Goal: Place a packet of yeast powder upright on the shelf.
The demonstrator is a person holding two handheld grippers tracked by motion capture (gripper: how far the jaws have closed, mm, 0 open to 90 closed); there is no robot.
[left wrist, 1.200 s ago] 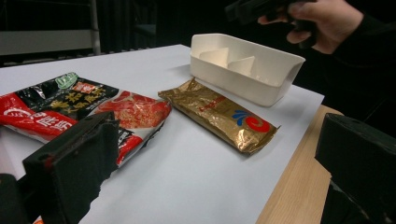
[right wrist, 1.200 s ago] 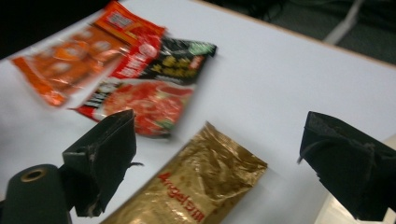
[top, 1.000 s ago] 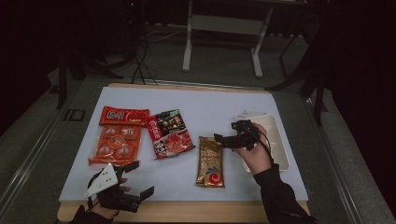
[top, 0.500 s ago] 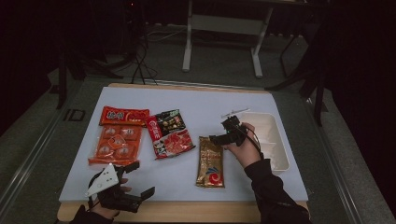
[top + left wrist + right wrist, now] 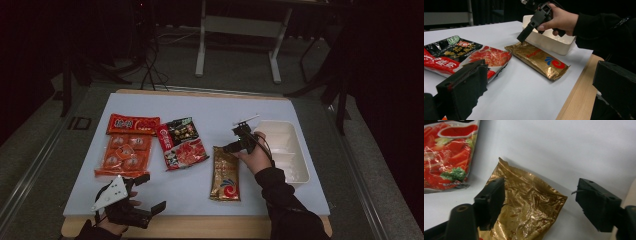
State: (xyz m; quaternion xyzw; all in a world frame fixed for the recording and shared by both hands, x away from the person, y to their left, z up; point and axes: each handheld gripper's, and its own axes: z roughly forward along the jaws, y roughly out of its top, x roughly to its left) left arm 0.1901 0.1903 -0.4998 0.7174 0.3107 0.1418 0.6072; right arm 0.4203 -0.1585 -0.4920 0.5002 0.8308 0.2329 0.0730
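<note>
The right gripper (image 5: 235,146) hangs with its jaws spread wide over the top edge of the crinkled gold foil packet (image 5: 225,173), which lies flat on the pale blue table cover (image 5: 280,107) just beside the white divided plastic tray (image 5: 288,150). To the packet's other side lie a red-and-black snack bag (image 5: 182,143) and, beyond it, a clear orange multipack (image 5: 124,153) with a red wrapper (image 5: 132,123) above it. The left gripper (image 5: 142,196) rests near the table's front edge, jaws apart and empty.

gold packet (image 5: 225,173): shiny gold, red-and-blue swirl logo
snack bag (image 5: 182,143): black top, red bottom
orange pack (image 5: 125,152): see-through orange, red header
tray (image 5: 295,159): plain white
surface (image 5: 200,110): pale blue mat, wood edge
grippers: black
</note>
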